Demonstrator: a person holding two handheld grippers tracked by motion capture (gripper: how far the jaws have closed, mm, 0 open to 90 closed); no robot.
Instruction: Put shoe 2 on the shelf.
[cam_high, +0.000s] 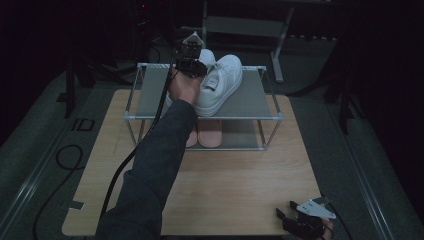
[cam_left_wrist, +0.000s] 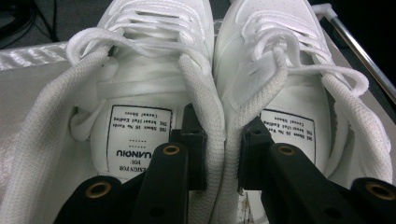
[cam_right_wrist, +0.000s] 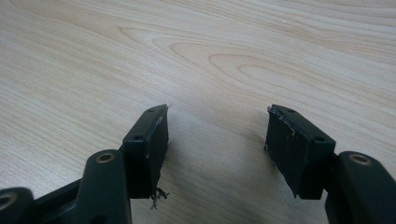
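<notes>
Left gripper (cam_left_wrist: 222, 149) pinching the two touching inner collars of the white sneakers (cam_left_wrist: 215, 84), one jaw inside each shoe, pads pressed on the padded rims. Sneakers sit side by side on the top shelf of the metal shoe rack (cam_high: 150, 116), toes pointing away from the person, laces loose. In the high view the left gripper (cam_high: 191, 57) is at the shoes' heel end with the sleeve stretched across the table (cam_high: 240, 180). Lower shelf holds a pair of pink insoles or slippers (cam_high: 207, 134), partly hidden by the arm. Black cable runs down the left side of the tabletop. Right gripper (cam_right_wrist: 215, 135), jaws spread wide with nothing between, rests low over bare wood at the near right table corner (cam_high: 300, 220), well apart from the rack.
</notes>
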